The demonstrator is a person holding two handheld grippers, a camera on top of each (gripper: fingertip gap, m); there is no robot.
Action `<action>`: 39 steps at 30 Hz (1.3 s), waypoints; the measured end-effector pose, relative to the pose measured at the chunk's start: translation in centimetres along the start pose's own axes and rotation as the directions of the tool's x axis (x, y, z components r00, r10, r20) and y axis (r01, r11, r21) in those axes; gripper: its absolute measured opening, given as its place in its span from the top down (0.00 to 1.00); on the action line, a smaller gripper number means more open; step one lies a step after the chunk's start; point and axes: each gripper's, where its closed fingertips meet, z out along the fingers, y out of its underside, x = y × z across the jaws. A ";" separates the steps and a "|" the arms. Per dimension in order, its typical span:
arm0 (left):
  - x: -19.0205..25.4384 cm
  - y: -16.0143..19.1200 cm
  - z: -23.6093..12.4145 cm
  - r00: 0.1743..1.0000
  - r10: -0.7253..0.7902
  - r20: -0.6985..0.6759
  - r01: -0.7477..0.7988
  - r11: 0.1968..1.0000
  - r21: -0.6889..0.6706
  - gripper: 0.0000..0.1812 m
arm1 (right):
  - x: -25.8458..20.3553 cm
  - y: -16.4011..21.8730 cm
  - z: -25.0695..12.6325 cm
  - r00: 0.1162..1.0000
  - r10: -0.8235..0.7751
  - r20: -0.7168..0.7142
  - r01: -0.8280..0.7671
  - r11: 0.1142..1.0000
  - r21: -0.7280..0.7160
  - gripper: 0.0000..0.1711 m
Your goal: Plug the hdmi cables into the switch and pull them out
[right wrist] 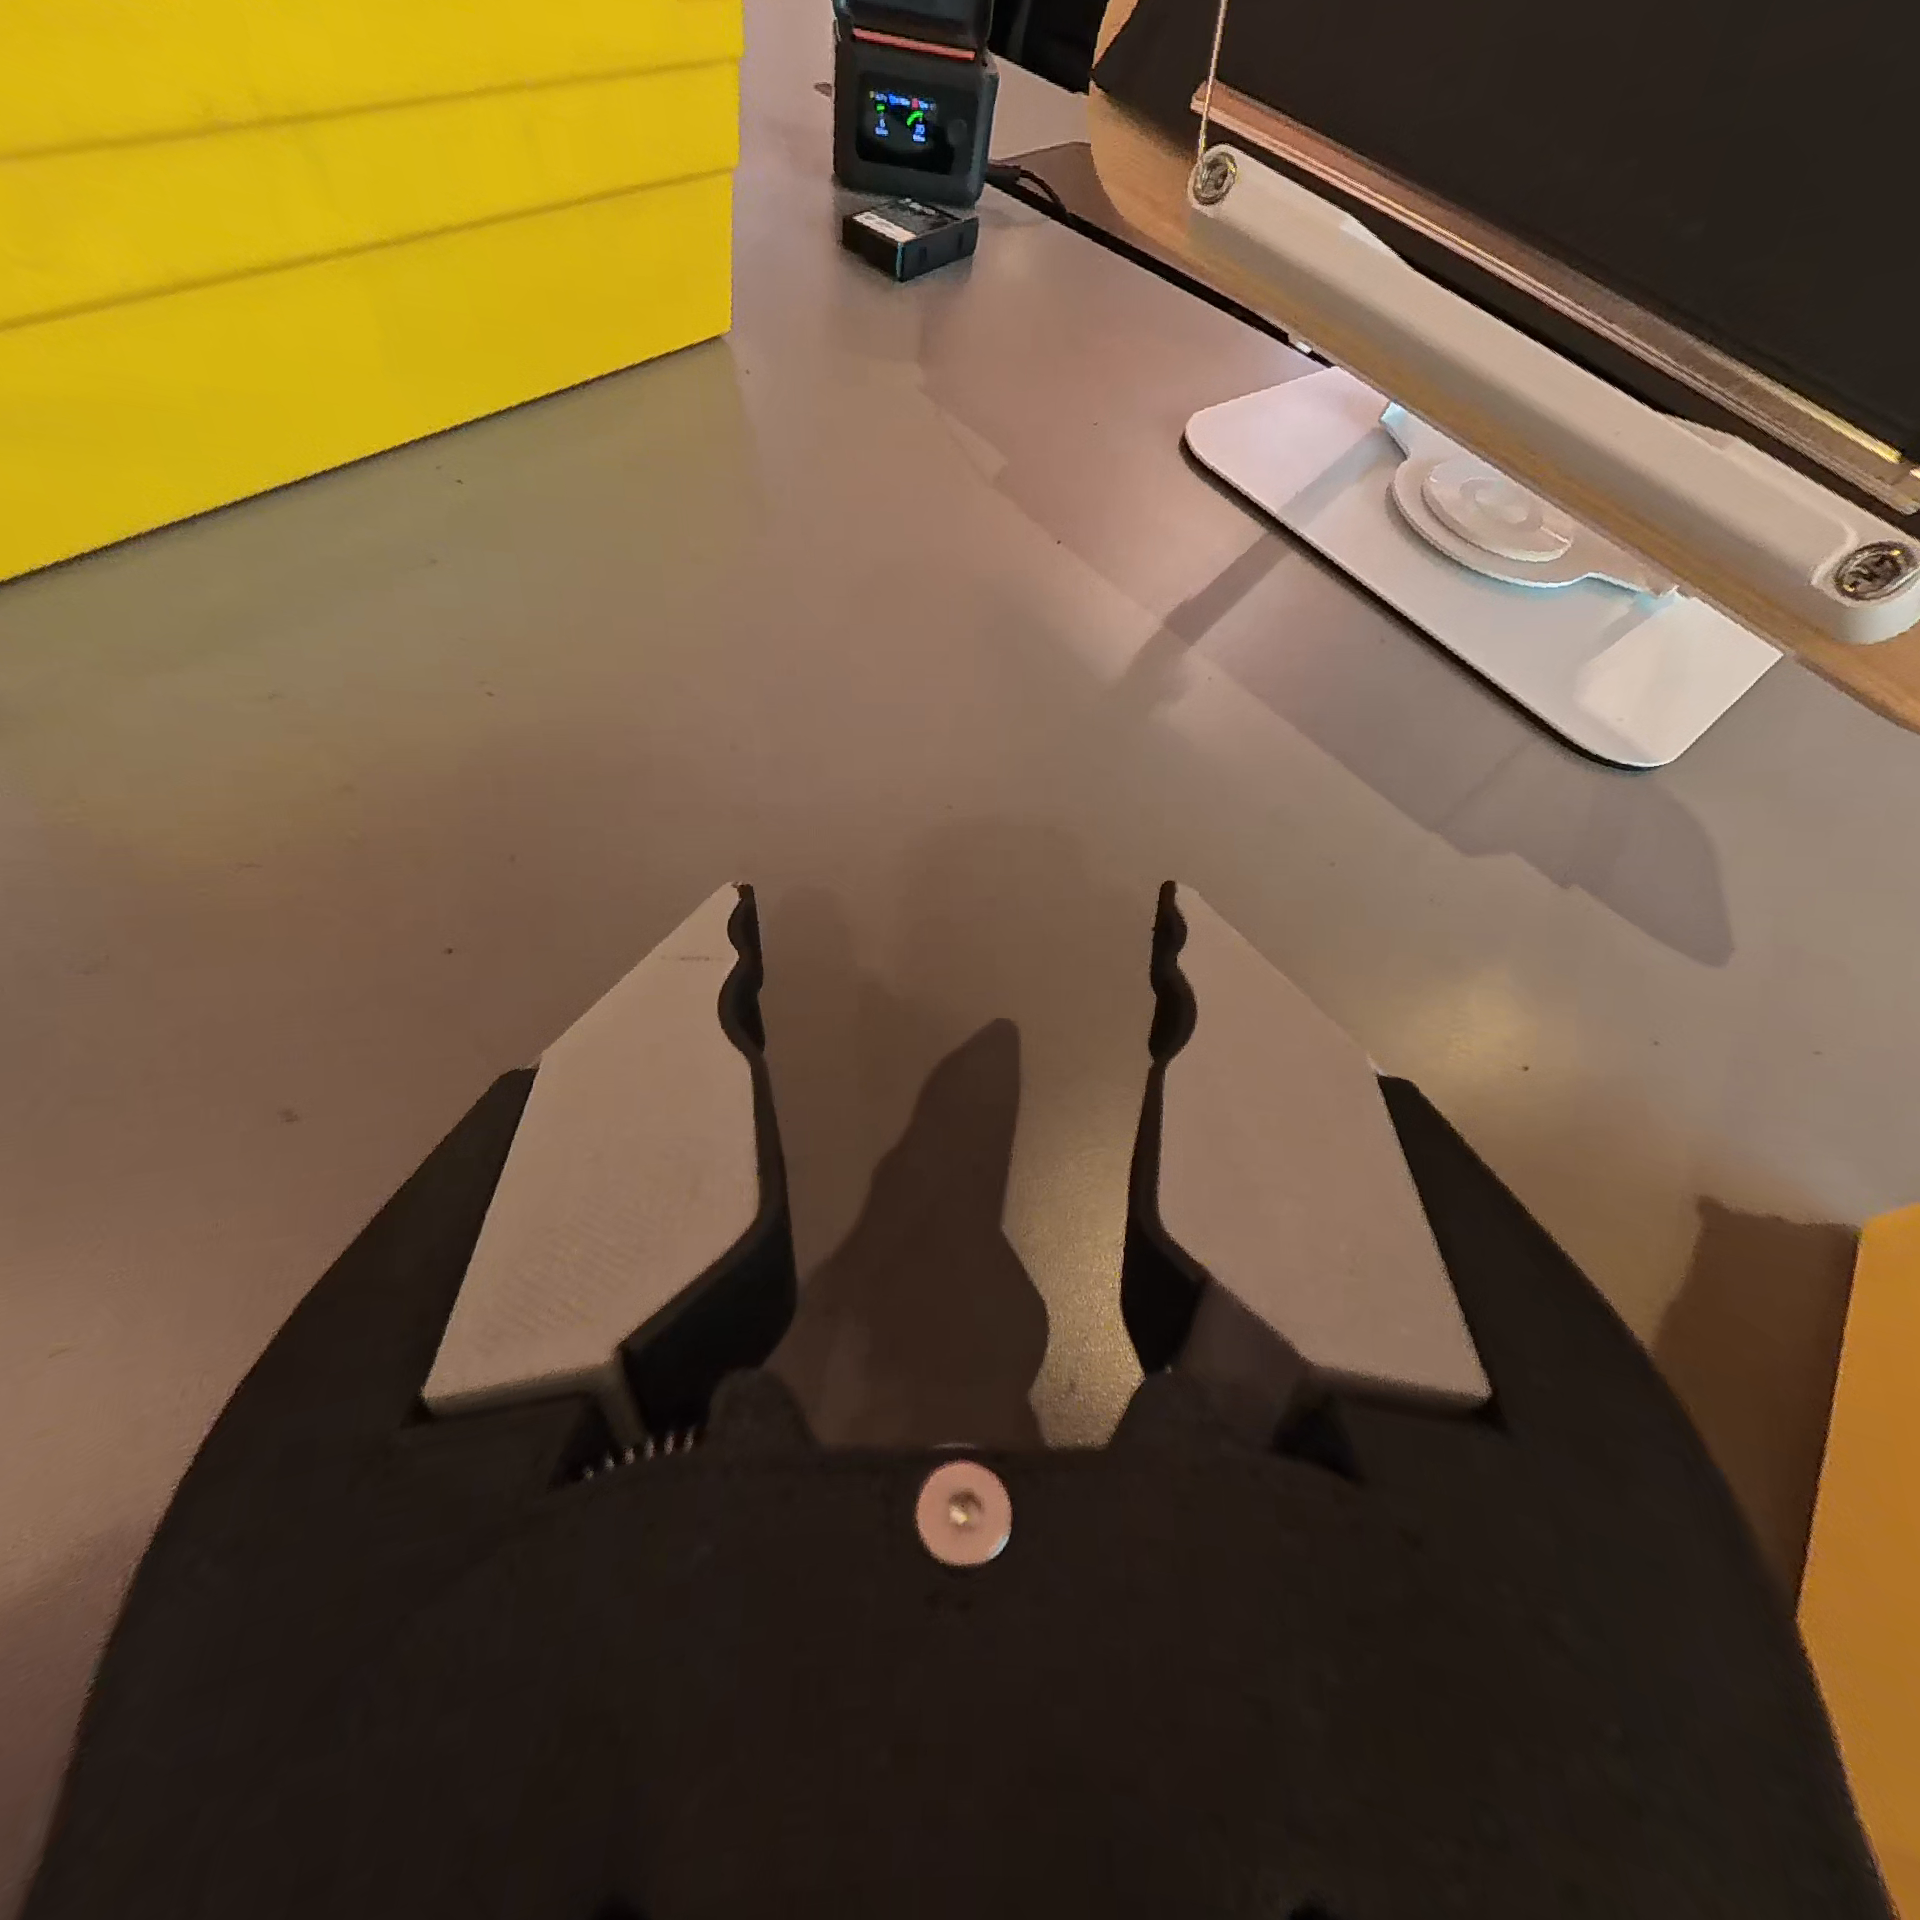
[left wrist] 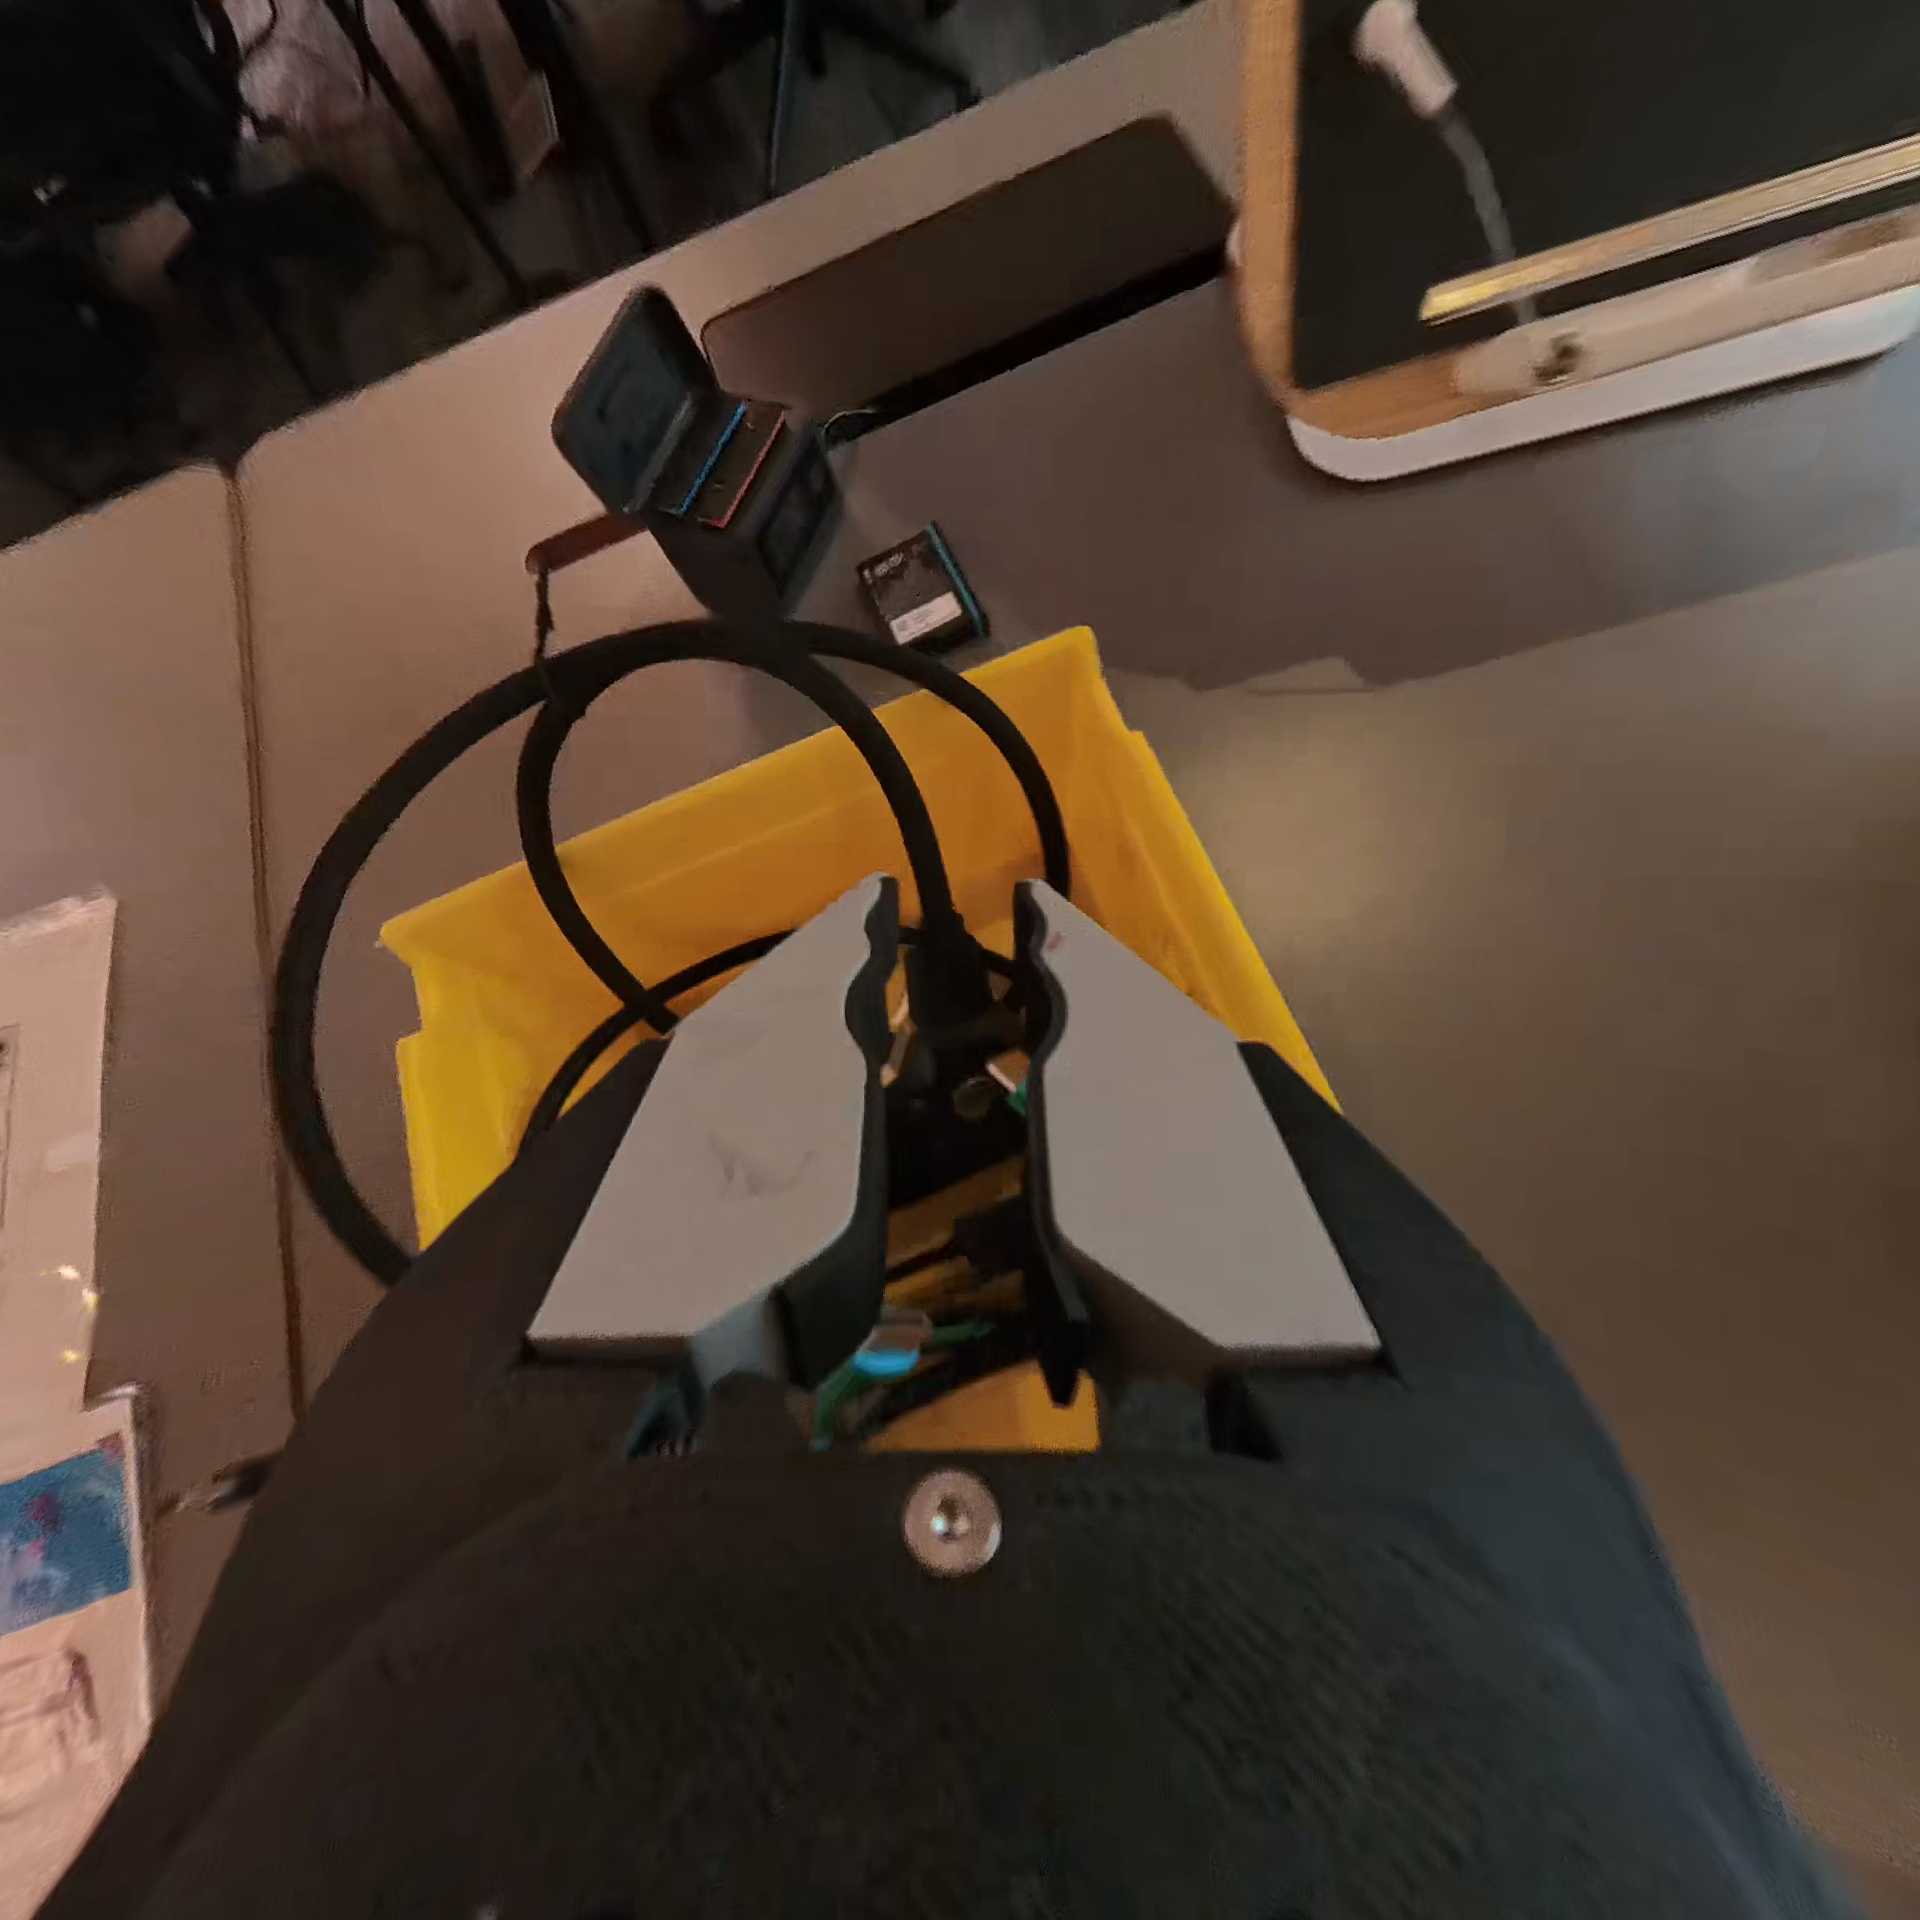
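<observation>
My left gripper is over a yellow bin and is closed narrowly on the plug end of a black HDMI cable. The cable rises from between the fingers and loops out over the bin's far wall onto the table. More cables and connectors lie in the bin under the fingers, mostly hidden. My right gripper is open and empty, low over the bare grey table, with the yellow bin's wall to its far left.
A small black box with an open lid and lit screen stands beyond the bin, with a black battery-like block beside it. A monitor on a white stand is at the right. Papers lie left. A yellow object is at the near right. About 30 cm separates my left fingertips from my right.
</observation>
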 end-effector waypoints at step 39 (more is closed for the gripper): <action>20.6 -12.4 -14.3 0.879 0.424 -0.218 -0.332 0.873 0.358 0.96 | 1.8 -2.5 -2.6 0.993 0.116 0.007 -0.115 0.969 0.219 0.64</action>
